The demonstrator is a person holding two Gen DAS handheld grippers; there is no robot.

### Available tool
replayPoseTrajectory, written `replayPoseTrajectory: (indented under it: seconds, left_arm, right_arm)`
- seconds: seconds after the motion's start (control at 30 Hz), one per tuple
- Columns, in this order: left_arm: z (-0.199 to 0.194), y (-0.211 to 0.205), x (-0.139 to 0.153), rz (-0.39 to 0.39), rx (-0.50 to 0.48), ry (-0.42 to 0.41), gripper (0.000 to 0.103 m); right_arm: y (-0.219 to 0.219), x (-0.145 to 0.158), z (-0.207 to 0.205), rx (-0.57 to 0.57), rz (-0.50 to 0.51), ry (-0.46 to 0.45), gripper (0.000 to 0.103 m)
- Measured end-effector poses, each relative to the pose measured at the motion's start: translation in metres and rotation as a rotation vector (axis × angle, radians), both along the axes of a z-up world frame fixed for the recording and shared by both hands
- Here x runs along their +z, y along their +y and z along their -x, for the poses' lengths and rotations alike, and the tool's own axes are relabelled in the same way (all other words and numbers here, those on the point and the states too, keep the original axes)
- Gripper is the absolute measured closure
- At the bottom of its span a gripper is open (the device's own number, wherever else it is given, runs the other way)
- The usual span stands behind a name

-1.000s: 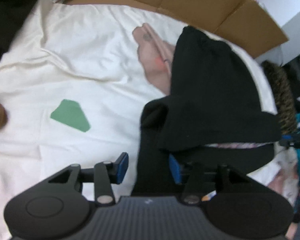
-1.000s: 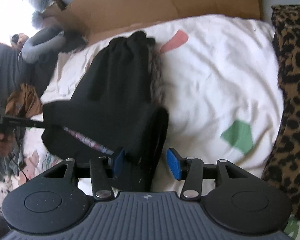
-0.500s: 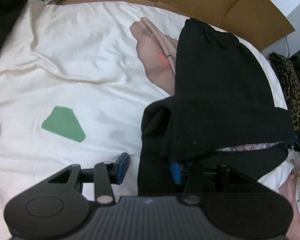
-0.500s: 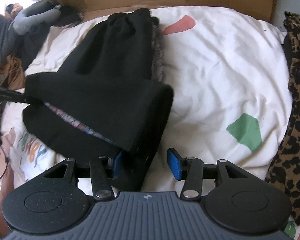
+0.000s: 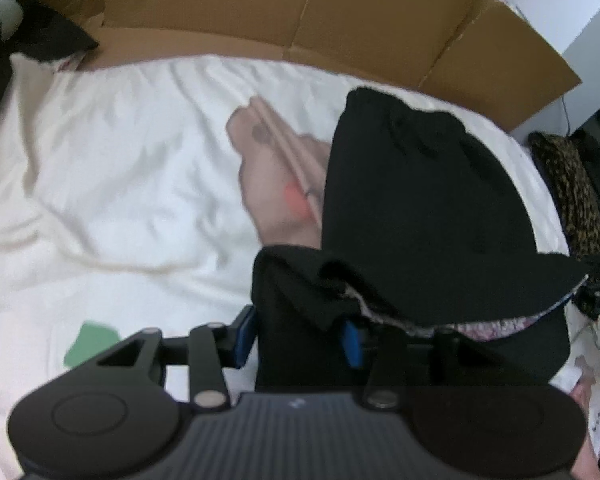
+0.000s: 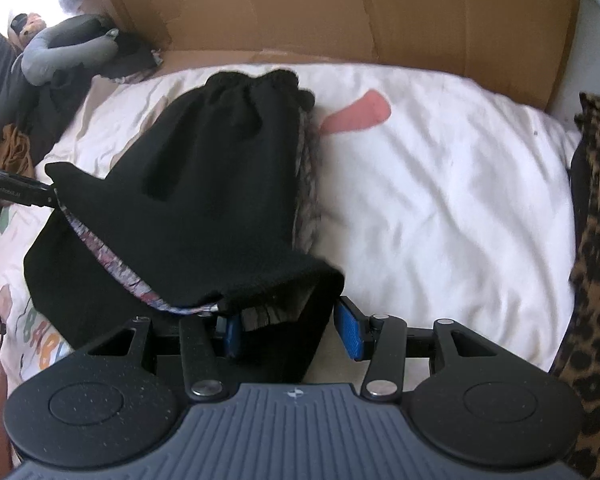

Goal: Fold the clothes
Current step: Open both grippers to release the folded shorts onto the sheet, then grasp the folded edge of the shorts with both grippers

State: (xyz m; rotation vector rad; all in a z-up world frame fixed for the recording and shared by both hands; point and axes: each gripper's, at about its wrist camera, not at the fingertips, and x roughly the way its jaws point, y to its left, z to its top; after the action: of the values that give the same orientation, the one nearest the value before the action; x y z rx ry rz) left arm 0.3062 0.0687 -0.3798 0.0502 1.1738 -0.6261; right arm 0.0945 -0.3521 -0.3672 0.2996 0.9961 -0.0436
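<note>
From the left wrist, the left gripper (image 5: 298, 338) pinches a near corner of the black garment (image 5: 420, 208), lifted above the white sheet (image 5: 132, 184). From the right wrist, the right gripper (image 6: 290, 330) pinches the other corner. Carry both corners far together, level.

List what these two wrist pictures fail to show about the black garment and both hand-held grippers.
- Left wrist view: black garment drapes over the left hand-held gripper, hiding its right finger and the grip.
- Right wrist view: garment hem covers the right hand-held gripper; its left finger is mostly hidden.
- Both views: garment type unclear.
</note>
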Motion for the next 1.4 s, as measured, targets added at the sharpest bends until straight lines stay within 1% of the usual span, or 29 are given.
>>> replayPoseTrajectory:
  seconds: [0.27,0.37,0.47,0.7,0.77,0.83,1.03,1.13,1.23,1.3,1.33,1.37,1.4]
  left_arm:
    - [-0.016,-0.002,0.014,0.040,0.039,-0.068,0.057]
    - [-0.019,0.002,0.018,0.056,0.060,-0.084,0.057]
    - [-0.016,0.005,0.023,0.059,0.055,-0.101,0.057]
    - [-0.009,0.009,0.018,0.044,0.030,-0.094,0.057]
    - [-0.008,0.010,0.016,0.039,0.025,-0.095,0.057]
    - [-0.008,0.011,0.013,0.042,0.015,-0.089,0.062]
    - [-0.011,0.006,0.008,0.052,-0.009,-0.086,0.063]
    - [-0.016,0.002,0.005,0.065,-0.013,-0.084,0.064]
    - [-0.022,-0.003,0.001,0.075,-0.010,-0.077,0.065]
    - [-0.027,-0.005,-0.003,0.078,-0.004,-0.064,0.073]
    - [-0.028,-0.005,-0.005,0.080,-0.002,-0.061,0.076]
    - [-0.029,-0.004,-0.005,0.086,0.000,-0.062,0.082]
    - [-0.030,-0.004,-0.005,0.094,0.001,-0.065,0.092]
  right_arm:
    - [-0.018,0.016,-0.017,-0.029,0.034,-0.063,0.049]
    - [-0.025,0.020,-0.018,-0.053,0.044,-0.077,0.049]
    - [-0.030,0.028,-0.016,-0.069,0.047,-0.100,0.049]
    - [-0.037,0.040,-0.001,-0.114,0.034,-0.144,0.049]
    - [-0.041,0.042,0.004,-0.138,0.012,-0.165,0.049]
    - [-0.044,0.043,0.007,-0.151,-0.016,-0.175,0.049]
    - [-0.035,0.025,0.006,-0.090,-0.038,-0.124,0.049]
    - [-0.025,0.018,-0.002,-0.039,-0.005,-0.115,0.049]
    - [-0.021,0.014,-0.011,-0.024,0.004,-0.116,0.051]
    - [-0.021,0.013,-0.016,-0.021,0.011,-0.119,0.052]
    - [-0.022,0.012,-0.018,-0.022,0.011,-0.118,0.059]
    - [-0.023,0.011,-0.021,-0.024,0.009,-0.116,0.067]
    - [-0.024,0.010,-0.023,-0.025,0.006,-0.112,0.085]
